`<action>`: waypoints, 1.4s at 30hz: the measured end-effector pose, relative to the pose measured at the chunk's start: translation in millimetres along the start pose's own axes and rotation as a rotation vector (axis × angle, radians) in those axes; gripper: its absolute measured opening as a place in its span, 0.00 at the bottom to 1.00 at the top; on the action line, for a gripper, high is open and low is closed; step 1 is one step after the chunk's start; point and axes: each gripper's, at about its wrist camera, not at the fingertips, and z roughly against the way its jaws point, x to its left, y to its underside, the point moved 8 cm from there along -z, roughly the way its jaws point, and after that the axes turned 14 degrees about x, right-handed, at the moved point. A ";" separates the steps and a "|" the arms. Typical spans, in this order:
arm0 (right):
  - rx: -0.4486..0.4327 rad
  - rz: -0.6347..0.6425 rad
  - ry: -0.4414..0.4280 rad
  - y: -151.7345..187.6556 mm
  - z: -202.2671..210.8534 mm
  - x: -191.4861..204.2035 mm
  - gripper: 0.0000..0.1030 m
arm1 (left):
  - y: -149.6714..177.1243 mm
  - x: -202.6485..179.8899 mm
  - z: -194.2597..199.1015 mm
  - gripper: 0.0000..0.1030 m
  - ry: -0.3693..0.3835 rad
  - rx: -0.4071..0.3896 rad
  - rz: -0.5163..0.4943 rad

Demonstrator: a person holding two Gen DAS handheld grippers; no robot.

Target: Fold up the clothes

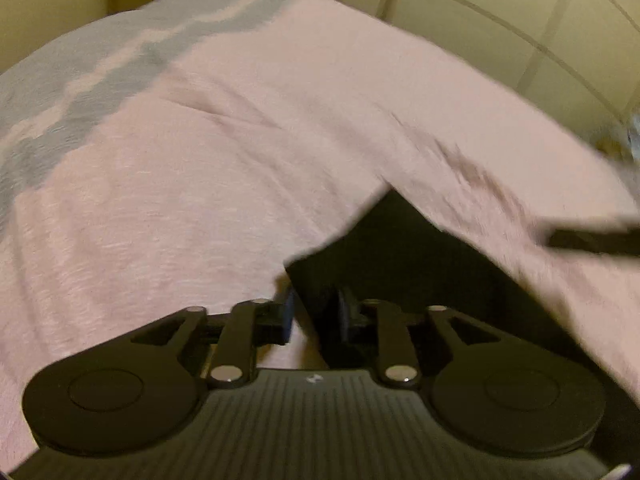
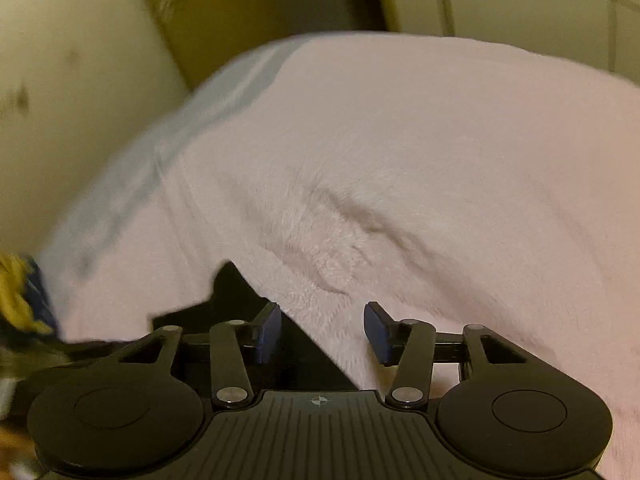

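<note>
A pale pink towel-like cloth (image 1: pixel 224 168) with a grey-blue band (image 1: pixel 100 92) at its far left edge lies spread over a dark surface (image 1: pixel 400 256). My left gripper (image 1: pixel 314 314) hovers at the cloth's near edge, its jaws partly open with nothing between them. The same pink cloth (image 2: pixel 420 168) fills the right wrist view, its grey-blue band (image 2: pixel 160 152) at the left. My right gripper (image 2: pixel 322 334) is open over the cloth's near edge, empty. A dark bar (image 1: pixel 592 240) at the right edge of the left wrist view crosses the cloth.
Cream walls or cabinet fronts (image 1: pixel 500 20) rise behind the cloth, also in the right wrist view (image 2: pixel 72 100). A yellow and blue item (image 2: pixel 20 300) lies at the left edge of the right wrist view. The dark surface (image 2: pixel 232 300) shows under the cloth's near edge.
</note>
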 end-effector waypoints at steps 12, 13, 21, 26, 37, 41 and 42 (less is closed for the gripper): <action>0.218 -0.328 0.500 281.4 146.1 -142.5 0.49 | 61.9 -61.9 -3.5 0.20 -0.060 0.109 -0.224; 0.230 -0.356 0.550 302.3 154.5 -149.1 0.49 | 64.0 -53.8 1.9 0.20 -0.068 0.105 -0.173; 0.095 -0.398 0.457 398.1 280.9 -109.9 0.49 | 134.8 34.5 161.2 0.19 -0.108 0.004 -0.050; 0.235 -0.407 0.536 496.2 298.4 -81.2 0.49 | 239.9 93.5 233.7 0.17 -0.197 0.069 -0.040; 0.372 -0.502 0.609 601.3 305.7 -42.2 0.49 | 302.1 131.3 250.1 0.08 -0.356 0.257 0.067; 0.252 -0.558 0.604 583.8 355.3 -36.6 0.49 | 297.9 68.8 295.0 0.15 -0.287 0.242 -0.056; 0.226 -0.566 0.600 577.9 367.4 -36.6 0.49 | 298.7 52.2 306.1 0.18 -0.261 0.241 -0.084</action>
